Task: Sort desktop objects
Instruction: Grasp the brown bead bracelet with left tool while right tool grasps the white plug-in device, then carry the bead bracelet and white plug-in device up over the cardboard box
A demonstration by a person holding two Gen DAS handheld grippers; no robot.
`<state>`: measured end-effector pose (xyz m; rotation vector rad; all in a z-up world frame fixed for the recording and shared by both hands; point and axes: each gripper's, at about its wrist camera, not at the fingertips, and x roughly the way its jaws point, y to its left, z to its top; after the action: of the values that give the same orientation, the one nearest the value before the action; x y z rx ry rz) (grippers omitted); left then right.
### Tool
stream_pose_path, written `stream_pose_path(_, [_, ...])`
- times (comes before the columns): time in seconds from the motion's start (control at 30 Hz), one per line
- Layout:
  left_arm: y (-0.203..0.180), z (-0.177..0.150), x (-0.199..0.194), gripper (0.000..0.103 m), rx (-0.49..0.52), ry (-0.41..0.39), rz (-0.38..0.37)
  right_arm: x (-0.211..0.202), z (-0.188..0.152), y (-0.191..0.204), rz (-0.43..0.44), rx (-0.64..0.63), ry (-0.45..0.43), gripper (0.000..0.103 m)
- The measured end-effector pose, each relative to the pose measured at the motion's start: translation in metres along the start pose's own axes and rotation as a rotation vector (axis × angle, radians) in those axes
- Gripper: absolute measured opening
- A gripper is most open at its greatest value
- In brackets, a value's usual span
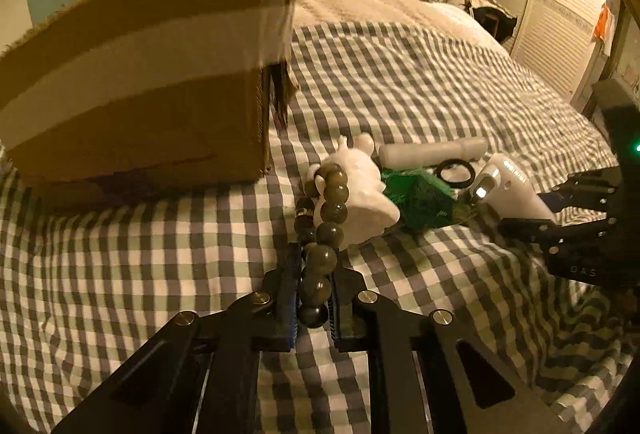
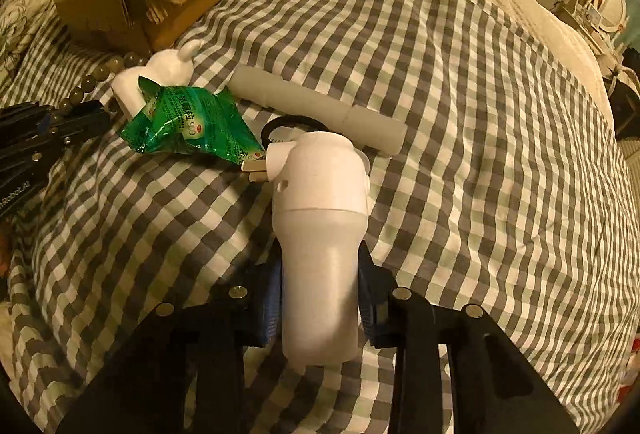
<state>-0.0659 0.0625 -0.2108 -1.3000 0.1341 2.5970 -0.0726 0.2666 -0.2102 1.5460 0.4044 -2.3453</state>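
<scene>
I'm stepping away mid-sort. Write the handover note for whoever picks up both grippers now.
Left hand-held gripper: shut on the bead string, which trails up over the white figurine.
Right hand-held gripper: closed on the white plug device, which lies on the checked cloth.
Lying loose in a cluster on the cloth: green packet, white tube, black ring, figurine.
Cardboard box stands beyond the cluster; its inside cannot be seen.
Done: both grasps made.
Left: move the beads and device, then sort the four loose things.
</scene>
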Motion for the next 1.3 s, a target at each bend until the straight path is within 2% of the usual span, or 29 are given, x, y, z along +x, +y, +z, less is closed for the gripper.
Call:
stream_pose_path(0.27, [0.001,0.007,-0.028,0.011,-0.001,-0.053,0.003,-0.030,-0.009,0.000,-0.023,0.041,-0.094,0.031])
stream_pose_path(0.5, [-0.003,0.015,-0.047,0.011,-0.002,-0.102,0.010,-0.051,0.001,0.011,-0.057,0.065,-0.217,0.031])
stream_pose_path(0.63, [0.001,0.014,-0.068,0.011,-0.006,-0.136,0.016,-0.061,0.005,0.015,-0.044,0.102,-0.285,0.031])
stream_pose_path(1.0, [0.008,0.017,-0.124,0.011,-0.041,-0.260,0.017,-0.102,-0.003,0.030,-0.039,0.169,-0.450,0.031])
stream_pose_path(1.17, [0.015,0.021,-0.149,0.011,-0.059,-0.322,0.012,-0.118,0.000,0.040,-0.081,0.164,-0.509,0.031])
stream_pose_path(1.3, [0.018,0.025,-0.167,0.011,-0.063,-0.369,0.014,-0.138,0.003,0.044,-0.050,0.193,-0.568,0.031])
